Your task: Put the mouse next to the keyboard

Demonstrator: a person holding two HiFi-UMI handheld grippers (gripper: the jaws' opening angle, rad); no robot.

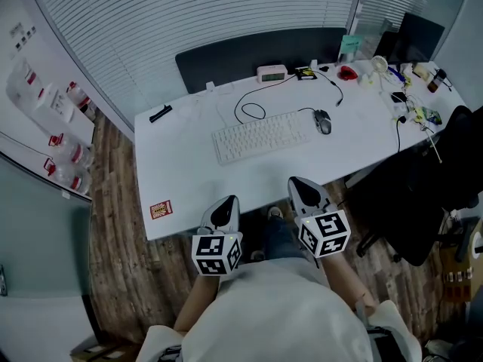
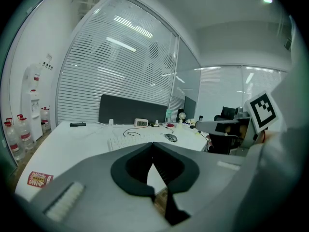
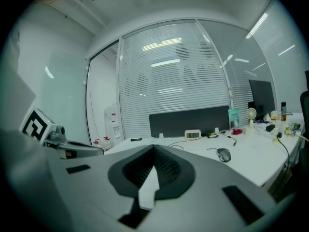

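Head view, read left to right.

- White tabletop [image 1: 189,168]. A red card [image 1: 161,210] lay near its front left corner, about 8 o'clock from centre.
- A black pen [image 1: 160,113] lay at 10 o'clock, near the far left edge.
- Left gripper [image 1: 228,202] hung over the near edge at 6 o'clock. Its own view showed the jaws closed tip to tip, with nothing between them.
- Keyboard [image 1: 262,136] lay mid-tabletop, slightly slanted. A looped cable [image 1: 249,111] sat at its 12 o'clock, with a small clock [image 1: 272,73] farther back.
- Right gripper [image 1: 300,184] was also over the near edge, at the keyboard's 5 o'clock. Its jaws were closed and empty.
- Mouse [image 1: 323,121] sat at the keyboard's 3 o'clock, just beside its right end with a narrow gap, and well apart from both grippers.
- A black chair [image 1: 423,202] stood off the tabletop's right side.

Judgement: neither gripper was engaged. The mouse already appeared to sit beside the keyboard, so the placing step looked met.

If a tighter placement were wanted, the right gripper was the nearer one. It would need to open its jaws, reach toward 12 o'clock and straddle the mouse's sides. It would then close and shift the mouse toward 9 o'clock. The move would have to allow for the cable's slack and avoid nudging the keyboard.
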